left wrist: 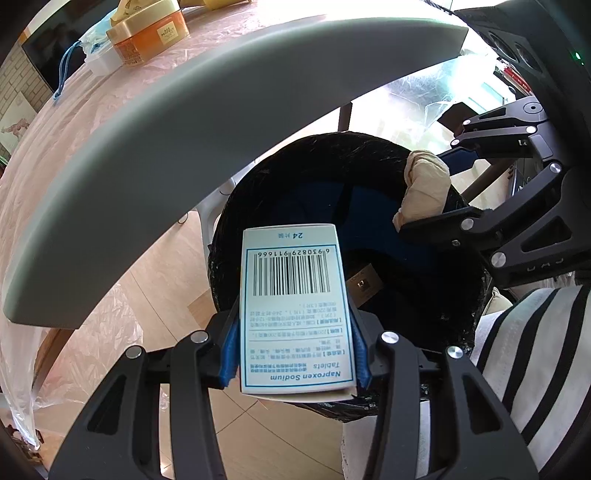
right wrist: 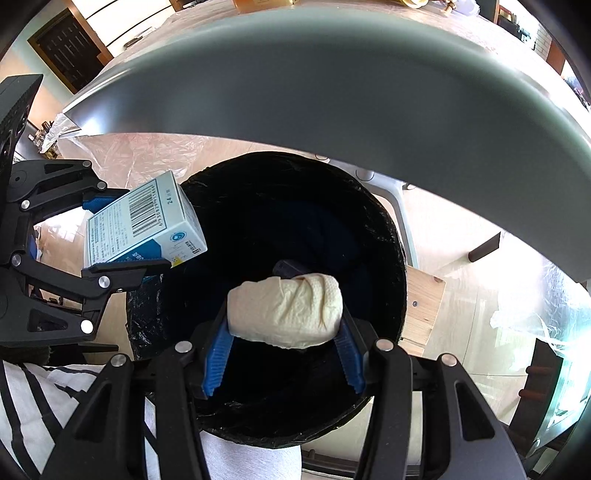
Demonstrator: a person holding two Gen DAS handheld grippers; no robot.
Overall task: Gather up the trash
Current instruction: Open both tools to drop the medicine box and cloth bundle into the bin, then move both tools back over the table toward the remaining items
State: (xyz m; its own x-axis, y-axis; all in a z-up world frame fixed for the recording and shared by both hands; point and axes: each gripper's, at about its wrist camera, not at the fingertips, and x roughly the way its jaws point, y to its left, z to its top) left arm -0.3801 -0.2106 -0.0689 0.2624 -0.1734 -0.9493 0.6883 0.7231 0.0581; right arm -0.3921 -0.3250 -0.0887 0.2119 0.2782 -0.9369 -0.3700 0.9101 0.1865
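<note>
Left tongs (left wrist: pixel 293 354) pinching a white medicine box (left wrist: pixel 293 314), blue pads pressed against its two long edges near the end closest to the camera. Box held flat between the fingers, long axis running straight forward along them, barcode face up, far end with the "24" marking pointing out over the rim of the black-lined trash bin (left wrist: pixel 461 317). Seen from the right wrist view, same box (right wrist: pixel 147 225) tilted, its free end aimed down and toward the bin's opening (right wrist: pixel 388 236), hanging just above the near-left rim. Printed "Naproxen Sodium Tablets" at the gripped end.

Further right, right tongs (right wrist: pixel 284 350) clamped on a crumpled cream paper towel wad (right wrist: pixel 286 312), blue ribbed fingers (right wrist: pixel 218 354) touching its two ends. Wad shaped like a short roll, long axis lying crosswise between the fingers, left to right, suspended directly over the bin's dark interior. From the left wrist view, same wad (left wrist: pixel 424 188) showing at the bin's far-right rim, held by the right tongs (left wrist: pixel 421 206) reaching in from the right.

Above both, curved grey table edge (right wrist: pixel 332 85) arching over the bin. On the table, far left of the left view, an orange jar with a gold lid (left wrist: pixel 151 33). Striped black-and-white fabric (left wrist: pixel 535 350) at the lower right of the left view.
</note>
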